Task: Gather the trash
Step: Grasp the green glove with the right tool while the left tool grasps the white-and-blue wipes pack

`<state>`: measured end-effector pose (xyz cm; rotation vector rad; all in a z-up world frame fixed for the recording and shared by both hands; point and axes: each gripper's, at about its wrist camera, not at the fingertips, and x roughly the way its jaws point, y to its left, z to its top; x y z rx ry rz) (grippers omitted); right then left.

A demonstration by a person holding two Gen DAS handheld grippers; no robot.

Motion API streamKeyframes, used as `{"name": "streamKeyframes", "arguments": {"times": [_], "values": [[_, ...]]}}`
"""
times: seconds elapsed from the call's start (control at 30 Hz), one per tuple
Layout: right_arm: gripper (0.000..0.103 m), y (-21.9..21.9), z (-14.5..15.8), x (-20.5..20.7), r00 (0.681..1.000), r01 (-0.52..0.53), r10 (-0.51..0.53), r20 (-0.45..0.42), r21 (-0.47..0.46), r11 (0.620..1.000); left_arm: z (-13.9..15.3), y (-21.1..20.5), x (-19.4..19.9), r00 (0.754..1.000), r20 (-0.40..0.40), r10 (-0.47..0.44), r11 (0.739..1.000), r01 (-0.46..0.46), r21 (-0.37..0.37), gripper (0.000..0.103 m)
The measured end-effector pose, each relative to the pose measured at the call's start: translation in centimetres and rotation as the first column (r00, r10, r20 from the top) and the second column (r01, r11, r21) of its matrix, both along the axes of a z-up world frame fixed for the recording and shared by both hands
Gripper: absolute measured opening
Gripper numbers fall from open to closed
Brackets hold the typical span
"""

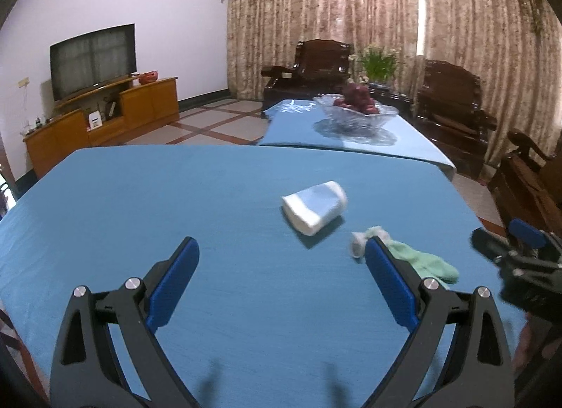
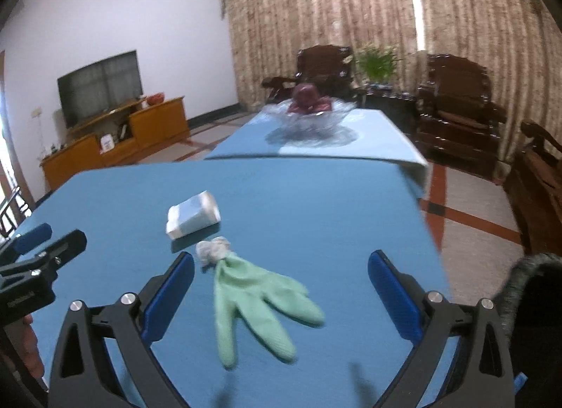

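Note:
A squashed white and pale-blue paper cup [image 1: 314,206] lies on its side on the blue tablecloth [image 1: 140,204]; it also shows in the right wrist view [image 2: 192,214]. A green glove [image 2: 253,299] lies flat, with a crumpled grey-white wad [image 2: 212,250] at its cuff end. In the left wrist view the glove [image 1: 426,260] and the wad [image 1: 358,243] are partly hidden by my right-hand finger. My left gripper [image 1: 282,255] is open and empty, short of the cup. My right gripper [image 2: 281,269] is open and empty, above the glove.
A second blue-covered table [image 1: 351,148] behind holds a glass bowl of red fruit [image 1: 356,109]. Dark wooden armchairs [image 1: 453,106] stand at the back and right. A TV [image 1: 93,58] on a wooden cabinet [image 1: 105,120] is at the left. The table edge [image 2: 430,232] drops off on the right.

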<state>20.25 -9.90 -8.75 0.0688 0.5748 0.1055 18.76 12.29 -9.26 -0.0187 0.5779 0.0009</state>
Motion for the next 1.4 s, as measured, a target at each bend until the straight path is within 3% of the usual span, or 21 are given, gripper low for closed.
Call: {"name": "streamKeyframes", "arguments": {"times": [0.47,0.63,0.77,0.87,0.93,0.97,1.4], "values": [[0.095,4.4,-4.9,5.7,0.987,-0.082,0.075,-0.141,-0.048,0.995,-2.0,3.3,3.1,0.998,-0.032,0.055,0.998,-0.056,-0.024,0.093],[0.084,5.4,-6.1,7.4,0.971,-0.111,0.092,-0.219,-0.073,0.991,-2.5,3.4,3.9,0.998,-0.041,0.057,0.998,-0.058,-0.024,0.093],[0.065,5.5,-7.0,8.3,0.954,-0.131,0.108,-0.280,-0.067,0.989,-2.9,3.3,4.6,0.997,-0.049,0.055,0.998,-0.057,-0.028,0.093],[0.057,5.1,-7.2,8.4,0.950,-0.132,0.111,-0.292,-0.053,0.990,-3.1,2.9,5.1,0.998,-0.051,0.047,0.998,-0.049,-0.025,0.093],[0.045,5.2,-7.1,8.2,0.950,-0.147,0.122,-0.289,-0.068,0.987,-3.2,2.5,5.5,0.998,-0.054,0.039,0.999,-0.041,-0.025,0.093],[0.034,5.2,-7.0,8.2,0.951,-0.145,0.117,-0.287,-0.079,0.986,-3.3,2.3,5.8,0.998,-0.056,0.035,0.999,-0.036,-0.024,0.093],[0.026,1.3,-4.5,9.1,0.978,-0.081,0.064,-0.200,-0.077,0.994,-4.0,-2.1,10.1,0.997,-0.075,-0.027,0.998,0.023,-0.055,0.093]]}}
